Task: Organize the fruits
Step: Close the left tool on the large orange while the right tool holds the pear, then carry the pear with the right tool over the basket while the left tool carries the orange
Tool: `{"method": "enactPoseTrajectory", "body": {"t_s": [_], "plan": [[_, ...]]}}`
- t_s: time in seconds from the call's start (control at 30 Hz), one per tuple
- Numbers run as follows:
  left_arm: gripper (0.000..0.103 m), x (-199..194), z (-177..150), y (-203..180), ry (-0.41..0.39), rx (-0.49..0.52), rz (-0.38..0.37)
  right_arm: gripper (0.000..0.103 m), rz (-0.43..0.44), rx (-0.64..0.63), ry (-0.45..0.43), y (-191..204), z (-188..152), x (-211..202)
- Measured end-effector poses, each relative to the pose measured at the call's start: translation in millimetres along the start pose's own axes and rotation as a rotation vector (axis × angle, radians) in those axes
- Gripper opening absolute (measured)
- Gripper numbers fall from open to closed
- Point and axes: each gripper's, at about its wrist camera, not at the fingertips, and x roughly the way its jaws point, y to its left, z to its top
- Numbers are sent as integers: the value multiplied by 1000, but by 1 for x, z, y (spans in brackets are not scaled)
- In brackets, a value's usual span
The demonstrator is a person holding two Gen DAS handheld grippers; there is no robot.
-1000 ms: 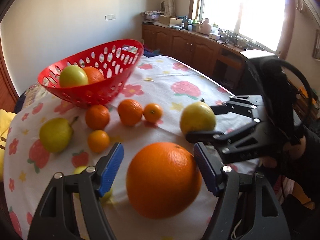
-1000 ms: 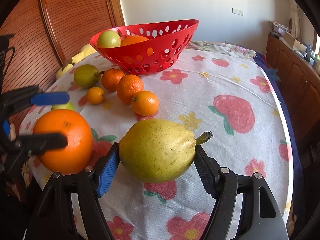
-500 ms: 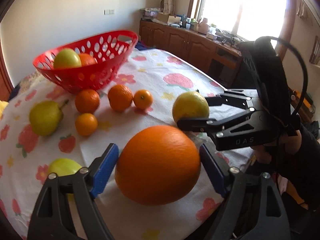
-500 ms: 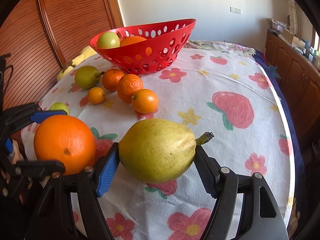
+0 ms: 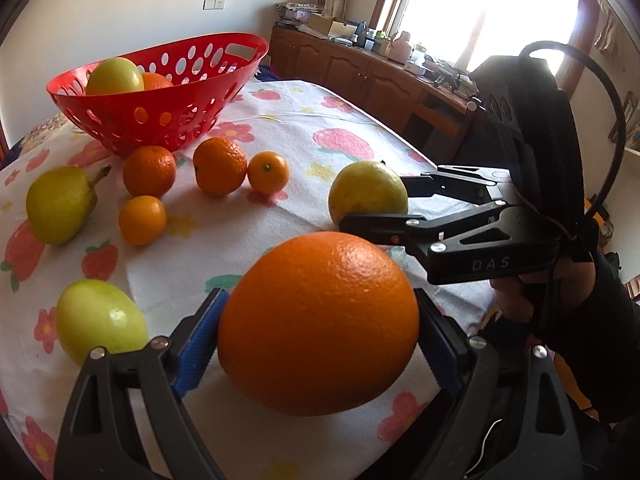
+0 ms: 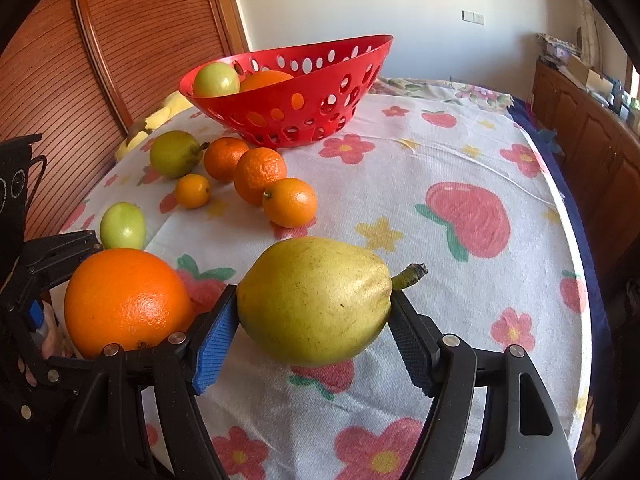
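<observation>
Left gripper (image 5: 318, 340) opening around big orange (image 5: 318, 336); right gripper (image 6: 312, 334) clamps pear (image 6: 314, 300), hiding its underside.

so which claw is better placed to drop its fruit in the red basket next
Right. The right claw is clamped on the pear, ready to carry to the red basket. The left claw only straddles the big orange, jaws opening, no grip yet.

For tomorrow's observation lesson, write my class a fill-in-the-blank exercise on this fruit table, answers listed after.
1. The right gripper is clamped on a yellow-green ____.
2. The perforated red plastic basket holds ____ fruits.
3. The big round orange sits between the ____ gripper's pads.
4. The lone small green fruit lies on the flowered ____.

Missing words: pear; two; left; tablecloth
</observation>
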Motion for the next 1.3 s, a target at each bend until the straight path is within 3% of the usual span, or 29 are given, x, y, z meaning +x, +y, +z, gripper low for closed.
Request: {"method": "enactPoseTrajectory", "body": {"t_s": [0.17,0.37,0.67,0.97,1.3], "plan": [[90,8,-4,-3,42,-2,-36,75,-3,-5,3,0,0,1],[87,8,-8,-13,41,40,-9,75,-4,-8,3,1,1,0],[85,-1,-7,0,3,3,34,74,-9,-12,-3,1,1,0],[85,-37,16,16,-97,-10,62,74,-14,-12,-32,-1,13,-10],[85,-80,65,40,-215,13,135,74,-10,-70,-128,4,71,-36]]}}
